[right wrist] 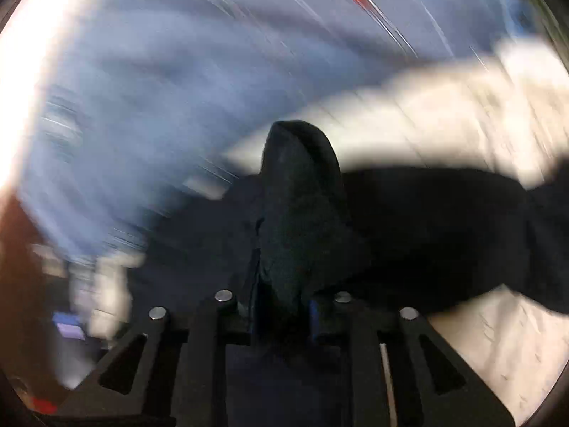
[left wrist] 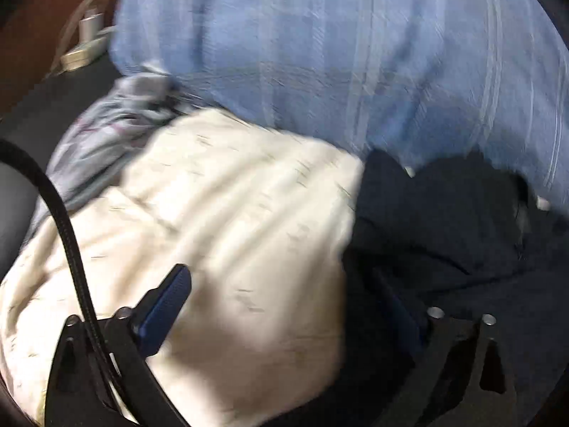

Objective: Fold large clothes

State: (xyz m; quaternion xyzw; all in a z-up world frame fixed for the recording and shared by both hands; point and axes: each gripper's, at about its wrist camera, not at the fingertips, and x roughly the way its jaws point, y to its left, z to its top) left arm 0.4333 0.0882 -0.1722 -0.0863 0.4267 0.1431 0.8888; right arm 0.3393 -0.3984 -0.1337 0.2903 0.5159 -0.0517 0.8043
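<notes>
Lying across the lower right of the left wrist view, the dark garment (left wrist: pixel 444 235) spreads from the frame's middle toward the right edge, its long axis roughly left to right; its left border meets the cream cloth (left wrist: pixel 220 220), which fills the lower left and centre. Above both, a light blue striped cloth (left wrist: pixel 338 53) covers the upper half, stripes running top to bottom. A grey patterned cloth (left wrist: pixel 106 135) is bunched at the left, touching the cream one. Dark table surface (left wrist: pixel 53 96) shows only at the upper left, with a small white box (left wrist: pixel 85 49) near its far edge; that strip is the only open room visible. Left gripper (left wrist: pixel 284 306): jaws wide apart, nothing between them, one blue pad (left wrist: pixel 167 306) over the cream cloth, the other hard to make out against the dark garment. Right wrist view, heavily blurred: right gripper (right wrist: pixel 281 306) clamped on a raised fold of the dark garment (right wrist: pixel 302 195), the fold standing up from between the jaws toward frame centre. Cream cloth (right wrist: pixel 444 106) lies beyond it at right, blue cloth (right wrist: pixel 160 89) at left.
</notes>
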